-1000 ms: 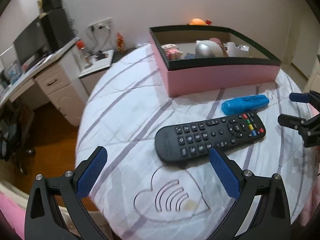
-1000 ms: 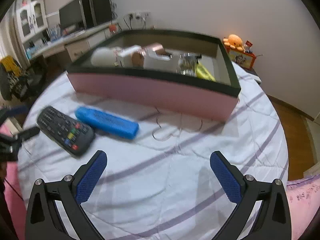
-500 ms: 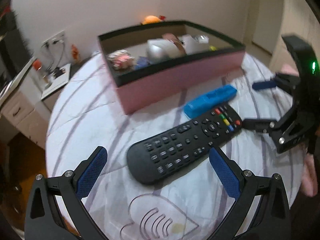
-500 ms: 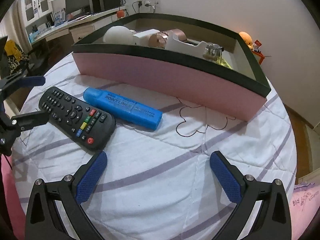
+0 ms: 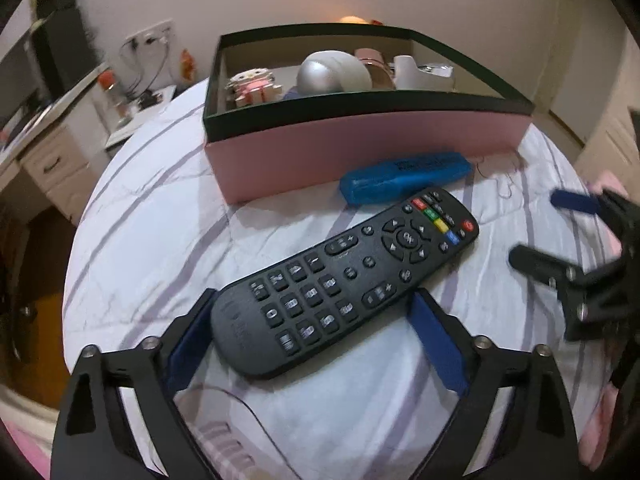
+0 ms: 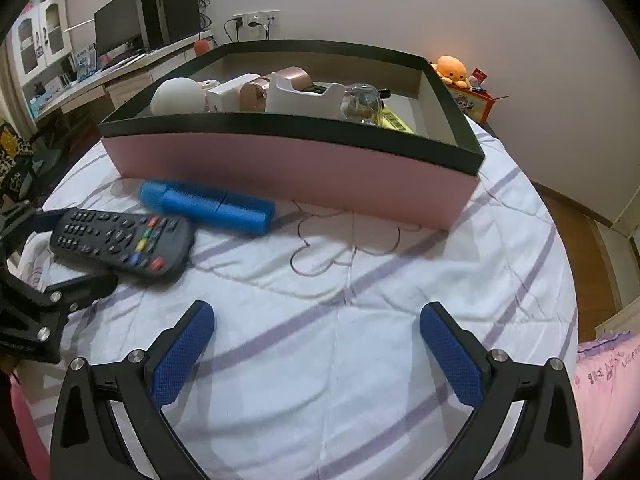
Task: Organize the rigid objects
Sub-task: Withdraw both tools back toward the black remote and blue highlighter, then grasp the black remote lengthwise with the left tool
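A black remote control [image 5: 344, 280] lies on the round white table, also in the right wrist view [image 6: 120, 240]. My left gripper [image 5: 316, 336] is open, its blue pads either side of the remote's near end, not closed on it. A blue marker-shaped case [image 5: 404, 176] lies behind the remote against the pink box [image 5: 360, 152], and shows in the right wrist view [image 6: 208, 204] too. The box [image 6: 288, 168] holds several items. My right gripper [image 6: 316, 344] is open and empty above bare tablecloth; it shows at the right in the left wrist view [image 5: 560, 232].
A desk with monitor and computer [image 6: 132, 28] stands back left. An orange plush toy [image 6: 452, 70] sits behind the box. The table edge [image 6: 560, 280] drops to wooden floor on the right. Pink bedding [image 6: 608, 384] is at the lower right.
My left gripper has moved forward and down so the remote's near end now lies between its pads. My right gripper has moved closer to the table and box.
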{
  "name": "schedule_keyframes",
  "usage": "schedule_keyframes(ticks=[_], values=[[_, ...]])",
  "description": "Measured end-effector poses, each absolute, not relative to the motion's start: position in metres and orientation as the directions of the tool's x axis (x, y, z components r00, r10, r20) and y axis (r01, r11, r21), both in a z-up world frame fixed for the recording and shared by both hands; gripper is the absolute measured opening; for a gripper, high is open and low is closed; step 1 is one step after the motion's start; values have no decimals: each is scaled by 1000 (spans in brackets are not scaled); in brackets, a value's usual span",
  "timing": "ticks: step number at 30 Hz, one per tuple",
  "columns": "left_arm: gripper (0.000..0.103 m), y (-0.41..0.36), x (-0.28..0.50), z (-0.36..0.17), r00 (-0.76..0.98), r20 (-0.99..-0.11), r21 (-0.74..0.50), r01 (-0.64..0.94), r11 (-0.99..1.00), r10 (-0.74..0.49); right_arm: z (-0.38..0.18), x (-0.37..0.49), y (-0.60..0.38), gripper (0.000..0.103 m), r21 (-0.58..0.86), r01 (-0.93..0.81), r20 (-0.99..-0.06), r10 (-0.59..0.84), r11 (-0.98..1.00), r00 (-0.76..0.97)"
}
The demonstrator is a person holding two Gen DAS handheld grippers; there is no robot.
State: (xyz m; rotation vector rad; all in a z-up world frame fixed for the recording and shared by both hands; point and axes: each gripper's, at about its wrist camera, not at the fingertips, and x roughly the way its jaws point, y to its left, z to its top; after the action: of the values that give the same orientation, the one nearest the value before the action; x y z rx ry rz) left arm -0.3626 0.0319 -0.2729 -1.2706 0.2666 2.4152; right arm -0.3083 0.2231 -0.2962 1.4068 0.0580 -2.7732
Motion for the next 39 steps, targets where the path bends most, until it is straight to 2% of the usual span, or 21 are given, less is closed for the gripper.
schedule_keyframes(ticks=[3,7,11,15,17,19,22,24,25,26,29,32,39], values=[[81,36,-353,-271,-521,-822,-3,-396,-918,227,-298,-297,226,103,-16,45,-806,-14,-999,-592],[62,42,-337,-267,-516,-829,3,-386,-923,213,-296,-300,224,103,-2,53,-805,-30,-999,-593],[58,52,-321,-264,-495,-840,27,-446,-895,222,-292,-293,232,103,14,55,-803,-44,-998,-594],[61,62,-315,-263,-487,-848,48,-464,-885,209,-293,-282,244,103,32,51,-799,-57,-998,-599],[73,67,-321,-261,-494,-844,65,-478,-876,208,-293,-278,250,103,42,52,-798,-64,-998,-599],[81,74,-325,-262,-500,-841,81,-495,-865,208,-293,-276,254,103,49,51,-798,-70,-997,-599],[87,87,-329,-263,-499,-844,103,-511,-853,197,-293,-271,263,103,69,43,-795,-81,-997,-602],[87,94,-332,-265,-501,-839,95,-519,-849,212,-293,-270,267,103,78,36,-792,-84,-996,-605],[82,96,-334,-266,-495,-838,75,-521,-850,229,-292,-270,269,103,81,29,-791,-82,-996,-606],[71,96,-335,-266,-497,-834,56,-509,-859,240,-292,-270,271,103,86,22,-790,-82,-996,-608],[48,95,-331,-264,-492,-831,22,-495,-869,260,-292,-271,273,103,90,18,-789,-82,-996,-609],[40,92,-325,-262,-495,-830,15,-480,-877,256,-293,-271,271,103,75,19,-793,-71,-997,-606],[32,74,-304,-259,-498,-831,-16,-421,-907,246,-294,-266,263,103,59,27,-796,-63,-998,-602]])
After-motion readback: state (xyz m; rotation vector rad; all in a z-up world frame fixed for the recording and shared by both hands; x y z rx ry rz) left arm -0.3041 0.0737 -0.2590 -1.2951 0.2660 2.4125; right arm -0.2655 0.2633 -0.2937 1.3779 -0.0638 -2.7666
